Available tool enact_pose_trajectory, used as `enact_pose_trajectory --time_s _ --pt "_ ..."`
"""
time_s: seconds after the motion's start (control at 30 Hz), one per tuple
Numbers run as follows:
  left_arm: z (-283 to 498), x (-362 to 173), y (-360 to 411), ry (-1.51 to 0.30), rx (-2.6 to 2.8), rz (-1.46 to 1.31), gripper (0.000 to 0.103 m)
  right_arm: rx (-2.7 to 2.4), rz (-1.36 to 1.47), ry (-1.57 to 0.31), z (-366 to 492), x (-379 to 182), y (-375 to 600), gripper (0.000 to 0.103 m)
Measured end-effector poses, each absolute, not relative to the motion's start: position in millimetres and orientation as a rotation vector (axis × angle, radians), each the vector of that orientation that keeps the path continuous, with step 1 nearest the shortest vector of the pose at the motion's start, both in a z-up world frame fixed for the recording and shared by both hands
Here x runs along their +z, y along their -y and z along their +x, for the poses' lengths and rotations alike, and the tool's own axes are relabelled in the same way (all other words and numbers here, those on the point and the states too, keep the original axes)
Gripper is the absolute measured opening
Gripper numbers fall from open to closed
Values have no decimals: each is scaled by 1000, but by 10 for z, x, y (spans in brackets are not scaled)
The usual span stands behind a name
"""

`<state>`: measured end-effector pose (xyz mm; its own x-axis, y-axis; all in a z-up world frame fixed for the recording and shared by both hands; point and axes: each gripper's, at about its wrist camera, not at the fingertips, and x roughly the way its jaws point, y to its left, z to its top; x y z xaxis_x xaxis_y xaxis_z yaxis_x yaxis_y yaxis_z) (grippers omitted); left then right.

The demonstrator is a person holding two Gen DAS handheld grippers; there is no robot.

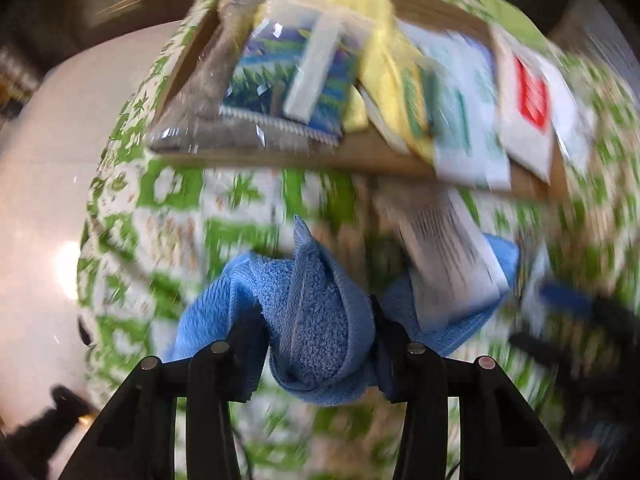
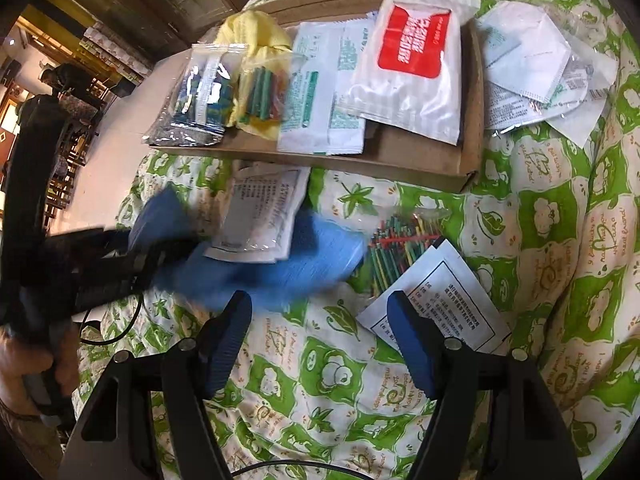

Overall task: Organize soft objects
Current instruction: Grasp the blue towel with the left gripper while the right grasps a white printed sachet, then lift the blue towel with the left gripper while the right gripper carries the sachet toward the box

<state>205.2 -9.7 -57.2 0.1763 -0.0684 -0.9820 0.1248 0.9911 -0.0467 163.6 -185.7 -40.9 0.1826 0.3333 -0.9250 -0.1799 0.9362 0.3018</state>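
My left gripper [image 1: 320, 344] clamped on bunched blue terry towel [image 1: 316, 320], near shallow brown cardboard tray [image 2: 400, 148]; my right gripper [image 2: 320, 320] jaws apart, empty.

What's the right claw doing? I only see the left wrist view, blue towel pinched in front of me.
Observer: The right claw is open and empty, over the green patterned quilt.
Operator: Anything loose near it?
Observer: A bag of colored sticks lies on the quilt just ahead of it, beside a white printed packet.
Operator: And my towel?
Observer: The blue towel has a clear packet of papers lying on top of it; the left claw grips its left end.
Operator: What's past the cardboard tray's right side?
Observer: White face masks in wrappers lie on the quilt outside the cardboard tray.
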Motion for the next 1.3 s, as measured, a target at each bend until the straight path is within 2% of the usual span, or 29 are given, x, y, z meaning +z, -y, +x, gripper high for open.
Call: enact_pose_trajectory --time_s 0.23,0.33,0.4,0.53,0.6,0.9,1.03,1.07,1.1,1.13,1.3 --pt "1572 -595 -155 -1472 -198 121 49 420 122 -1374 1859 -422 1408 70" --pt "1488 -621 -180 -1440 -177 128 52 387 68 -1375 2013 -517 1166 70" --pt "1438 -605 -200 -1412 -167 82 58 329 21 -1370 2108 -601 1068 69" --pt "1279 -495 -397 -1368 -145 45 69 312 49 -1400 2190 -813 1040 43" --pt "1228 -452 -456 -1362 -138 44 70 319 49 -1377 2136 -792 1077 38" --pt "961 -549 -801 -1380 -86 -140 71 393 -5 -1363 1609 -674 1236 35" --pt "1009 -722 -721 -1379 -41 -159 71 389 33 -1356 1481 -686 1364 35" --pt "1035 -743 -678 -1366 -31 -153 64 386 39 -1356 1469 -696 1389 35" --pt "1060 -754 -623 -1356 -18 -146 53 384 50 -1359 1460 -720 1411 35" --pt "1080 -781 -585 -1351 -2 -132 49 383 59 -1363 1471 -731 1403 35" --pt "1130 -748 -396 -1298 12 -103 47 378 70 -1362 1451 -759 1558 35"
